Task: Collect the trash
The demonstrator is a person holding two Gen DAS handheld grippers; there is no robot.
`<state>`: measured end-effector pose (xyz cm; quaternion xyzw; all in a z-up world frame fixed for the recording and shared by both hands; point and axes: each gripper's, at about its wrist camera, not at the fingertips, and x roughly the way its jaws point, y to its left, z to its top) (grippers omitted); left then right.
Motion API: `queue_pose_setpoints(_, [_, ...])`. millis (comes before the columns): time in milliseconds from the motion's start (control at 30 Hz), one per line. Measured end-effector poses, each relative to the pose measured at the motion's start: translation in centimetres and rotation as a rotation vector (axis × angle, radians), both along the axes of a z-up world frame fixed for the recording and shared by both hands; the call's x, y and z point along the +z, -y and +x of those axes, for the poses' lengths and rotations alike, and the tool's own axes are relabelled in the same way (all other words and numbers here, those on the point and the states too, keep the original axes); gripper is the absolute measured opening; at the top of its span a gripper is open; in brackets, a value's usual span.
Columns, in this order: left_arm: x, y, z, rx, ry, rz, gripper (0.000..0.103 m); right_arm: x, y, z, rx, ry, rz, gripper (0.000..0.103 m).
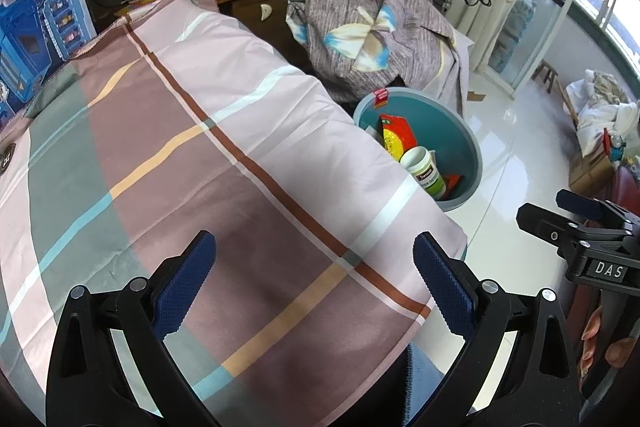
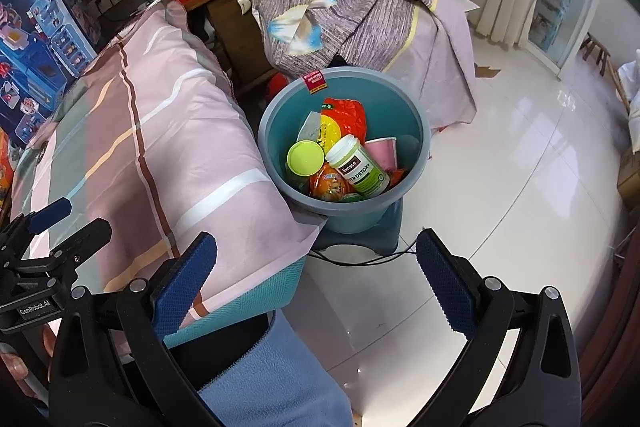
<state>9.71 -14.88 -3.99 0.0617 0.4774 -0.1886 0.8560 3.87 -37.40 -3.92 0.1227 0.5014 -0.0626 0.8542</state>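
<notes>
The bin (image 2: 344, 147) lies straight ahead of my right gripper (image 2: 316, 283) — nearer than my left gripper (image 1: 314, 283); both spread wide, holding nothing.

You have bright daylight from the windows (image 1: 612, 11) at right; glare sheens the white floor tiles (image 2: 520, 163). Focus is sharp, with heavy fisheye bending and dark corners.

You're in a lived-in home room: a plaid bedsheet (image 1: 208, 155) covers the near surface, with toy boxes (image 2: 36, 39) far left and glossy floor tiles (image 2: 520, 195) right.
</notes>
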Motion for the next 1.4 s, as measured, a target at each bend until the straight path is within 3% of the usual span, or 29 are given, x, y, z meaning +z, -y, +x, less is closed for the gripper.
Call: queue_pose_setpoints(1400, [-1.2, -0.5, 0.7, 0.026, -0.020, 0.019, 0.099, -0.9, -0.4, 1.5, 0.003, -0.027, -0.038, 0.096])
